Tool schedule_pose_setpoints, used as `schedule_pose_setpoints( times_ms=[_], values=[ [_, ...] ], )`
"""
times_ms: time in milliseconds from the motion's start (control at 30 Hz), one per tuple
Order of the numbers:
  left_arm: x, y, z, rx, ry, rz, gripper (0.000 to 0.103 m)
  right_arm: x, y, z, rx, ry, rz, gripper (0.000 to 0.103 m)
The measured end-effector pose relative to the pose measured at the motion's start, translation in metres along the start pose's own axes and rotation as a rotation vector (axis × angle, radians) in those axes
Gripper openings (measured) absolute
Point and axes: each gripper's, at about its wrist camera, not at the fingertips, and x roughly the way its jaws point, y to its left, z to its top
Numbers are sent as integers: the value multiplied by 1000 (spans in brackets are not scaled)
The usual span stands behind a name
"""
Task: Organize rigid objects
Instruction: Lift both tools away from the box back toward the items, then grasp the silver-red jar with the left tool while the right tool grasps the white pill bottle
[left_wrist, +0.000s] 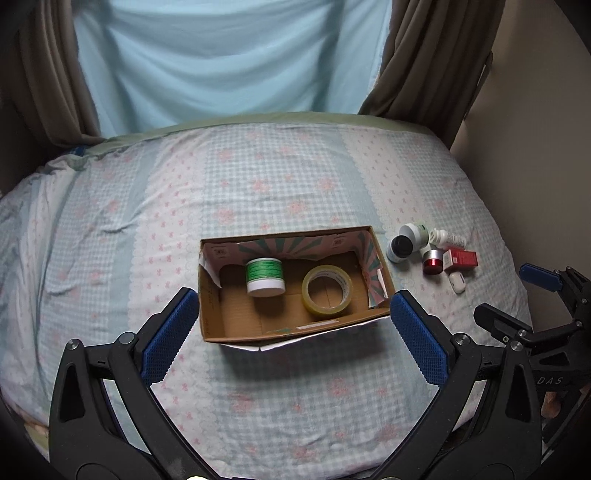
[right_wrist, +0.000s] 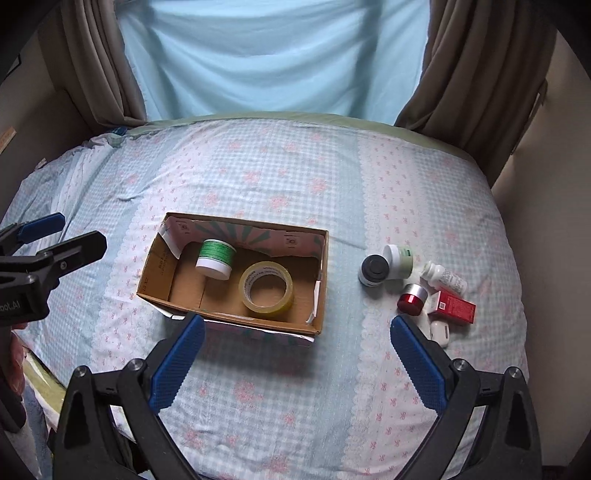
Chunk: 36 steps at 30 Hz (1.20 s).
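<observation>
An open cardboard box (left_wrist: 209, 306) (right_wrist: 158, 274) lies on the bed and holds a green-labelled white jar (left_wrist: 265, 277) (right_wrist: 216, 258) and a roll of clear tape (left_wrist: 327, 290) (right_wrist: 266, 294). Right of the box lie a black-lidded jar (right_wrist: 374, 271), a white and green jar (right_wrist: 399, 260), a white bottle (right_wrist: 443, 277), a red jar (right_wrist: 412, 300), a red carton (right_wrist: 453, 305) and a white earbud case (right_wrist: 440, 332). My left gripper (left_wrist: 293, 330) is open just before the box's near wall. My right gripper (right_wrist: 298, 354) is open, between the box and the cluster, and holds nothing.
The bed has a checked floral sheet (left_wrist: 277, 184) (right_wrist: 280, 177). Brown curtains (right_wrist: 99, 66) and a pale blue drape (right_wrist: 273, 55) hang behind it. A wall (right_wrist: 546, 221) runs close along the bed's right edge. Each gripper shows at the side of the other's view.
</observation>
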Motion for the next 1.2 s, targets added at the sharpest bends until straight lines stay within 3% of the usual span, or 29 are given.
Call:
schedule_pose_setpoints(
  times_ms=[233,500,833,1200],
  values=[
    [-9,-77,-12,-3,-13,-21,103,-37,-78,-27,76,-57,-51,100],
    [13,-169,-12,-70,-10,13,103,-35,-185,-38,10,-67,-38,100],
    [85,-255,-7,-99,90,-8,103,13,-295,-25,-33,-27,-24,100],
    [210,-303,7,-26,222,-67,103,113,-334,11,-142,28,104,100]
  ],
)
